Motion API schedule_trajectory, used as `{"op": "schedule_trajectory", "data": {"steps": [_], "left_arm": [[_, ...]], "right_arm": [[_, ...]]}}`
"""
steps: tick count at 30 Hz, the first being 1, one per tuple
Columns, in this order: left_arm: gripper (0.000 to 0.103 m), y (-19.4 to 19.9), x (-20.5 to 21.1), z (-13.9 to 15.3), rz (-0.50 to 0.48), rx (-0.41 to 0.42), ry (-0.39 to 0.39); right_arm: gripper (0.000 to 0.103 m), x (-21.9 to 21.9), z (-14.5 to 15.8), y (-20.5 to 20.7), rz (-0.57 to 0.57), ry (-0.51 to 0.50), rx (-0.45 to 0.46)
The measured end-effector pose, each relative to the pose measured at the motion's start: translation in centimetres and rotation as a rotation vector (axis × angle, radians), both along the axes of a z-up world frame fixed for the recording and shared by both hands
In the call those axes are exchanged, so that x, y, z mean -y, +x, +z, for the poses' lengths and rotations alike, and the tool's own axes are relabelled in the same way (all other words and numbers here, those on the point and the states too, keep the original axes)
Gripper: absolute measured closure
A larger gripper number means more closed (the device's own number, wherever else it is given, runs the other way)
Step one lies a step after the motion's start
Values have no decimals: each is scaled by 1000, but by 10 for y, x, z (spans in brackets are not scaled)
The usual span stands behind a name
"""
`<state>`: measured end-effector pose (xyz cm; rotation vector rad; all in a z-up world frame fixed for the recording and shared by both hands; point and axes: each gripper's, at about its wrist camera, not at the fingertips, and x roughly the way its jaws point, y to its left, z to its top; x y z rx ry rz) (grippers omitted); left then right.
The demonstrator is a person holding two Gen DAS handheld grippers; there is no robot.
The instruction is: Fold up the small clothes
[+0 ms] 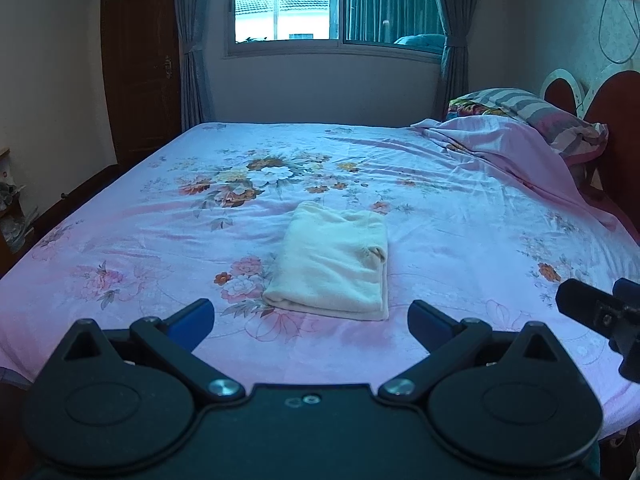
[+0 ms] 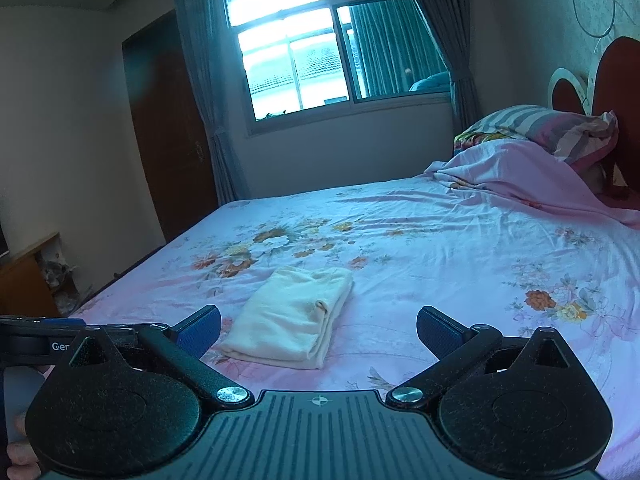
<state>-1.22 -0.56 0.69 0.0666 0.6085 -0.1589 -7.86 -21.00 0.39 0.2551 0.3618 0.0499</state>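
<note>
A cream garment [image 1: 332, 268] is seen lying folded into a compact rectangle on the bed [image 1: 120, 248], near the front edge and roughly midway across it. In the right wrist view the same cream garment [image 2: 290, 318] sits just ahead of the claws, a little to the left. The fold is judged to be largely done: layered edges are stacked along the near and right sides, and a small tucked lump, perhaps a cuff or hem, is raised on the right half. What kind of garment it is cannot be told.

The left claw [image 1: 310, 320] is held wide apart, empty, above the sheet and short of the near edge of the garment. The right claw [image 2: 318, 330] is likewise spread wide and holds nothing; it is also glimpsed at the right border of the left view.

If a finishing step is wanted, the raised lump would best be pressed flat and the stacked edges squared, with the blue pads [image 1: 192, 320] brought down gently so that the soft layers are not dragged out of line.

The cloth appears thick, soft and slightly napped, like fleece or terry. The sheet beneath is thin, smooth and creased, pink with a flower print. A crumpled pink blanket [image 1: 504, 148] and a striped pillow [image 1: 540, 112] are heaped at the far right, well apart.
</note>
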Motion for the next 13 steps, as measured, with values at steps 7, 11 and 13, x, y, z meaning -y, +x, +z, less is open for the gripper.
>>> {"op": "schedule_trajectory", "data": {"steps": [7, 11, 13], "left_arm": [[4, 11, 2, -3, -45, 28, -26], [5, 21, 7, -4, -58, 23, -46], [2, 28, 9, -4, -58, 17, -49]], "right_arm": [[0, 1, -2, 3, -37, -8, 7], [0, 5, -4, 12, -41, 2, -8], [0, 7, -5, 17, -46, 7, -14]]}}
